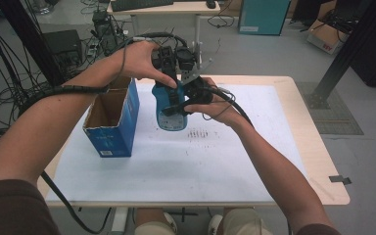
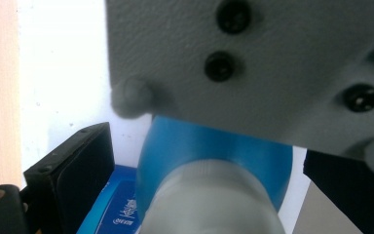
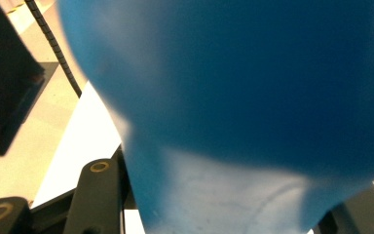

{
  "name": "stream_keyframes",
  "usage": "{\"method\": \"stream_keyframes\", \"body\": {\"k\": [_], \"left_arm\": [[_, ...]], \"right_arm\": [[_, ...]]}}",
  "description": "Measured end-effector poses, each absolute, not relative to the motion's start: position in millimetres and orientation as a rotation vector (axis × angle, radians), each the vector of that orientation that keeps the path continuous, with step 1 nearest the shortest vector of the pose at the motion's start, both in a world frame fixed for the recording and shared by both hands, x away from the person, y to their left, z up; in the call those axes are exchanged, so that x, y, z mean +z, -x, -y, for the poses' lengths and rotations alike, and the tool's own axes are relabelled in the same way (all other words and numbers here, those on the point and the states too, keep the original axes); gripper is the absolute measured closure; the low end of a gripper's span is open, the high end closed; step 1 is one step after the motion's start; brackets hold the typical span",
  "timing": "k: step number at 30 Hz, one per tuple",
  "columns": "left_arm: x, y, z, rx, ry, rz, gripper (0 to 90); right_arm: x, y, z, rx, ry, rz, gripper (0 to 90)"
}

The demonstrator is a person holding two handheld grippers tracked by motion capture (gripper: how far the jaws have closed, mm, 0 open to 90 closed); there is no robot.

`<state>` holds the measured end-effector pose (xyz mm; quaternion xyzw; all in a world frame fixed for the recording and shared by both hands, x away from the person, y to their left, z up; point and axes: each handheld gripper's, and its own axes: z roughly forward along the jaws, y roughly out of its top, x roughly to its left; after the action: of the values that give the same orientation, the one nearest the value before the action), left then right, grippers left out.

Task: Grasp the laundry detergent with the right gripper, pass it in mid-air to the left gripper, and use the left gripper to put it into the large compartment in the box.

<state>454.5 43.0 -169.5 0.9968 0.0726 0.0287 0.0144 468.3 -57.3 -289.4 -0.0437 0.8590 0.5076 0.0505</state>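
I have the blue bottle (image 1: 170, 108) up off the white table sheet (image 1: 176, 161), just to the right of the open blue box (image 1: 112, 117) and well clear of its mouth; so the lift is done and the placing is not. My right gripper (image 1: 186, 95) is pinching the bottle on its side, jaws drawn in tight on the blue body (image 3: 253, 78). My left gripper (image 1: 174, 58) sits above the bottle's top end, over the pale cap (image 2: 209, 200); its jaws flank the neck on both sides, but whether they press on it I cannot tell (the right gripper's grey plate (image 2: 272, 63) blocks most of that view). The box looks empty from above. What is left, I judge, is either working the cap or carrying the bottle left and down into the box.
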Motion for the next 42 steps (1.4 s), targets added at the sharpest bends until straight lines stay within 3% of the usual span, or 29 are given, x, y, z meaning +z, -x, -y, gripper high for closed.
{"method": "stream_keyframes", "body": {"k": [35, 42], "left_arm": [[-173.1, -455.8, -42.6, 0.085, -3.116, -0.210, 6.9], [-175.4, -456.1, -41.9, 0.085, -3.111, -0.208, 11.5]], "right_arm": [[-286.2, -466.7, 60.6, 1.567, 0.125, -2.612, 44.2], [-286.2, -463.7, 61.8, 1.562, 0.083, -2.644, 44.1]]}}
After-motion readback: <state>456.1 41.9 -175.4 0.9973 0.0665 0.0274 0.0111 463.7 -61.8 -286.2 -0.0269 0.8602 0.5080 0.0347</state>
